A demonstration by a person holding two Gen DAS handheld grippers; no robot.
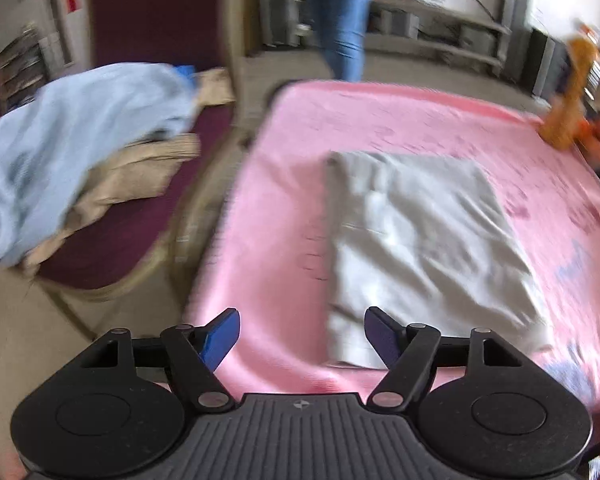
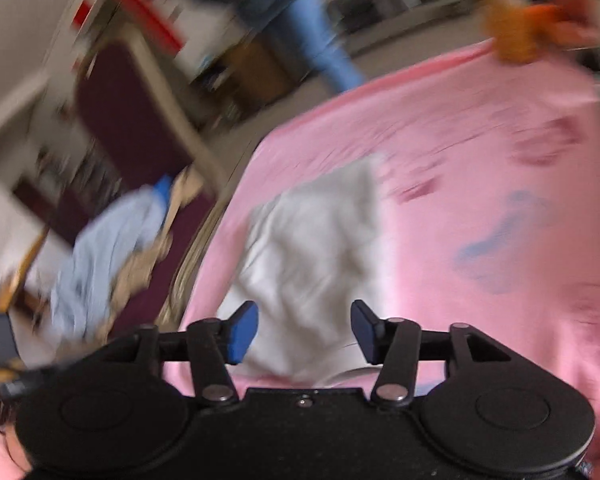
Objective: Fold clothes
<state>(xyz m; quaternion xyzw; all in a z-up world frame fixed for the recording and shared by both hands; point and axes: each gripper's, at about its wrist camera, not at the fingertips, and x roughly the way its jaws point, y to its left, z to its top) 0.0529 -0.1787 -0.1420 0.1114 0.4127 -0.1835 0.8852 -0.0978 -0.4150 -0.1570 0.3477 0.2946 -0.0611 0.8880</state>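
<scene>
Grey cloth (image 1: 420, 236), folded into a rough rectangle with soft wrinkles, lies flat on the pink sheet (image 1: 292, 184) that covers the bed in front of you. Your left claw (image 1: 302, 338) hovers over the cloth's near edge with its blue pads (image 1: 220, 340) spread apart and nothing between them. Your right claw (image 2: 304, 330) also stands apart and empty above the same cloth (image 2: 312, 256), though that view is heavily blurred. To the left of the bed, a pale blue garment (image 1: 72, 148) is heaped over tan clothing (image 1: 132, 172) on a maroon chair (image 1: 112, 236). An orange toy (image 1: 568, 92) sits at the bed's far right corner. A person in jeans (image 1: 344, 28) stands beyond the bed.
</scene>
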